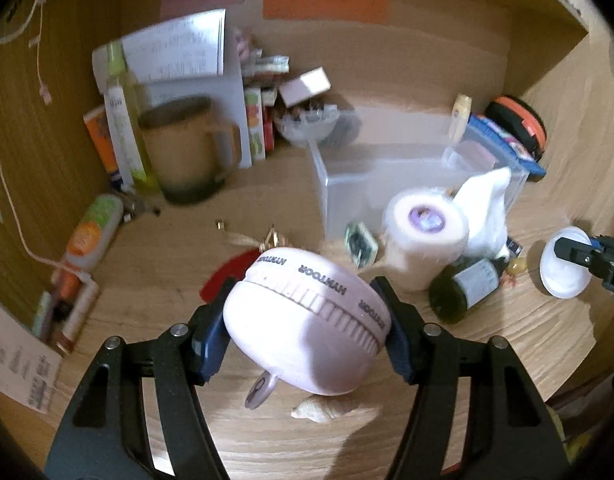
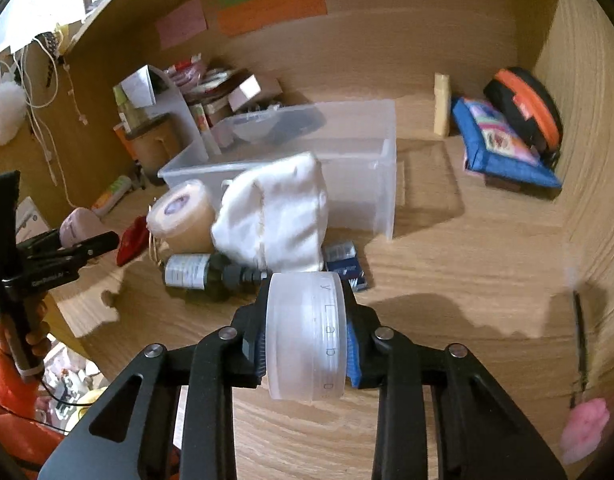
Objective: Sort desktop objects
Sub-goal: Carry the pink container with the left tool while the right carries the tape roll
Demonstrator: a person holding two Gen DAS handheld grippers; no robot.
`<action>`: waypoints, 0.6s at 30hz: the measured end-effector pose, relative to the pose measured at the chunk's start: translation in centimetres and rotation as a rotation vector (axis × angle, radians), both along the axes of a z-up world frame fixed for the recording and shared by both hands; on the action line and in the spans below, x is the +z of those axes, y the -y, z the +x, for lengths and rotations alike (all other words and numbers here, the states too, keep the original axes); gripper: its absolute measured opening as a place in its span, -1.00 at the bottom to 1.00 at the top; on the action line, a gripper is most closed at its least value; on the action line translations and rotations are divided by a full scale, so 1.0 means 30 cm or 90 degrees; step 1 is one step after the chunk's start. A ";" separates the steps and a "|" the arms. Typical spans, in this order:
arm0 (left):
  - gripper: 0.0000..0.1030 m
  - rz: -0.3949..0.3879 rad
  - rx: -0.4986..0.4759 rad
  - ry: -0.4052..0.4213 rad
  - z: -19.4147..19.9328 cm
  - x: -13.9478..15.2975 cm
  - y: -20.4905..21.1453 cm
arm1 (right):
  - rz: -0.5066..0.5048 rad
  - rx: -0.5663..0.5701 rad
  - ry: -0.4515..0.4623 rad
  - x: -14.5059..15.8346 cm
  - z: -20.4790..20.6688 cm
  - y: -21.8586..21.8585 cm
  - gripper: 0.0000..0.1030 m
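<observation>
On the wooden desk (image 1: 155, 264), seen from the left wrist, a brown mug (image 1: 183, 148) stands at about ten o'clock against a row of bottles and cartons. The left gripper (image 1: 307, 316) has its fingers (image 1: 211, 336) pressed on both sides of a pale pink round case (image 1: 307, 320), held tilted above the desk, with a small seashell (image 1: 315, 412) lying just under it at six o'clock. Further right, at two o'clock, a clear plastic bin (image 1: 347, 184) stands open; a roll of tape (image 1: 423, 236), a white cloth (image 1: 487, 208) and a dark bottle (image 1: 467, 288) on its side crowd together in front of it. In the right wrist view the right gripper (image 2: 305, 336) has its fingers (image 2: 355, 356) nearly closed on a frosted round jar (image 2: 305, 336), held on edge at the centre, with the bin (image 2: 347, 160) at twelve o'clock beyond the cloth (image 2: 283, 216). A blue pouch (image 2: 503, 148) and a black-and-orange case (image 2: 527, 108) lie at two o'clock by the side wall.
</observation>
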State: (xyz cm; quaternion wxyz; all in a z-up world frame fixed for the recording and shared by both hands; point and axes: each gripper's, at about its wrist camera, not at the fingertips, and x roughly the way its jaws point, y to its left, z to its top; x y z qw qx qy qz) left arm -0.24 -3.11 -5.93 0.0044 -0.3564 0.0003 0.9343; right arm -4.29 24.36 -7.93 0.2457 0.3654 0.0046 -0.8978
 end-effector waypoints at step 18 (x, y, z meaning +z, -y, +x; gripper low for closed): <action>0.27 0.000 -0.057 -0.036 -0.115 0.213 0.006 | -0.019 0.005 -0.099 0.288 -0.048 -0.007 -0.48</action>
